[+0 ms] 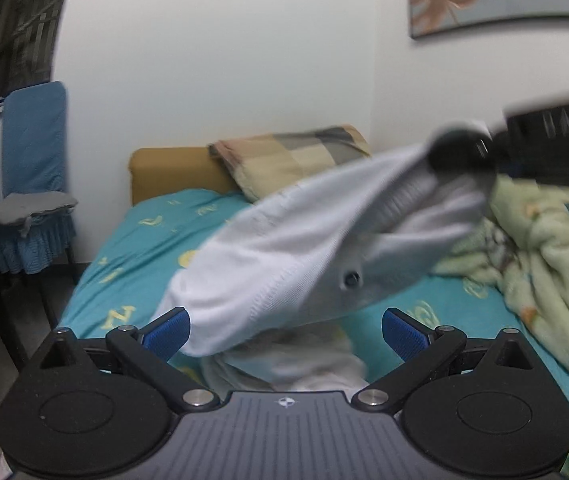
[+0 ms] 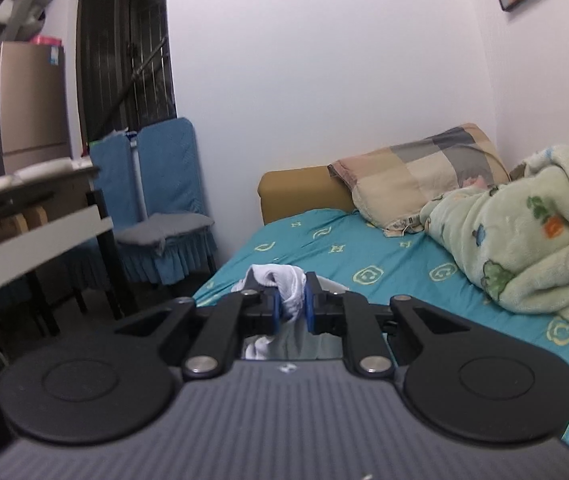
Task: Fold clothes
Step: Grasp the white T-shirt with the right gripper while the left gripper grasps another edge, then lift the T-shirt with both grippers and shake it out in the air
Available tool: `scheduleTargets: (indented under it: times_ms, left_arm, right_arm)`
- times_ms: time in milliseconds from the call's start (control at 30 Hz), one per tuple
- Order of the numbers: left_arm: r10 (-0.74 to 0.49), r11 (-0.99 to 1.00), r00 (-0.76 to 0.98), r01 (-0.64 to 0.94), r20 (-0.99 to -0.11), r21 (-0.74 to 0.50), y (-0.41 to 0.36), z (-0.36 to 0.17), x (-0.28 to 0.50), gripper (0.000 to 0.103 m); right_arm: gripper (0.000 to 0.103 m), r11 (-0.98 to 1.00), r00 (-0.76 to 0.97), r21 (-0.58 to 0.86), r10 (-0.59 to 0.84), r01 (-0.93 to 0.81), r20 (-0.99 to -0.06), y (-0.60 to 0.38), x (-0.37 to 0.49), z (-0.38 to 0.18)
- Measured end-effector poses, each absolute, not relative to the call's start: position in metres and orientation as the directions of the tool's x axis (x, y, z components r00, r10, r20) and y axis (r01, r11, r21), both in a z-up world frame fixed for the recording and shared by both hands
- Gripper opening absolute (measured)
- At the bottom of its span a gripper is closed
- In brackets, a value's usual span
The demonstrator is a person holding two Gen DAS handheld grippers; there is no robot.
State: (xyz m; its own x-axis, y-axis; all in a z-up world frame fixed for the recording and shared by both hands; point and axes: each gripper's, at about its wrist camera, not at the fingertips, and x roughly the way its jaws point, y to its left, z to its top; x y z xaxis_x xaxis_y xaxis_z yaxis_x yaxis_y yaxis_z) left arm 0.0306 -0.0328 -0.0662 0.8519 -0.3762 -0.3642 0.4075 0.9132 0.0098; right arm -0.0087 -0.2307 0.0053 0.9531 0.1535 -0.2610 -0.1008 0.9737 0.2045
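Only left view shows white garment (image 1: 284, 248) stretched, right gripper (image 2: 290, 307) pinching — left gripper (image 1: 286, 334) spread

Right gripper (image 2: 290, 306) clamped on bunched white garment (image 2: 284, 282) — above teal bed (image 2: 384, 264), plaid pillow (image 2: 416, 172), green blanket (image 2: 524, 240) at right

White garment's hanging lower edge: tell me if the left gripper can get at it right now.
Probably yes. The left gripper is open, and the white garment, held up by the right gripper, drapes right in front of its blue pads with nothing between.
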Motion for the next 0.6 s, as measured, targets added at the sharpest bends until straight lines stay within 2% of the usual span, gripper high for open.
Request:
scheduleTargets:
  times_ms: [133,300,467,600]
  left_arm:
    - [-0.326,0.918,0.877,0.384,-0.354,0.104,-0.067,-0.075,0.035,0.103]
    - [-0.200,0.958,0.924,0.255,-0.327,0.134,-0.079,-0.085,0.054,0.103]
    - [-0.162,0.976,0.927,0.202,-0.338,0.086,-0.071,-0.091,0.065,0.103]
    - [-0.081,0.990,0.945,0.113,-0.316,0.085,-0.059,-0.091,0.057,0.103]
  right_arm:
    - [0.015,0.958,0.954,0.263,0.176,-0.110,-0.242,-0.244,-0.028,0.010]
    - [0.015,0.958,0.950,0.270,0.167,-0.093,-0.265,-0.252,-0.026,0.001]
    - [0.015,0.954,0.944,0.296,0.144,-0.053,-0.297,-0.263,-0.016,-0.008]
    - [0.015,0.946,0.942,0.320,0.158,-0.058,-0.296,-0.263,-0.017,-0.009]
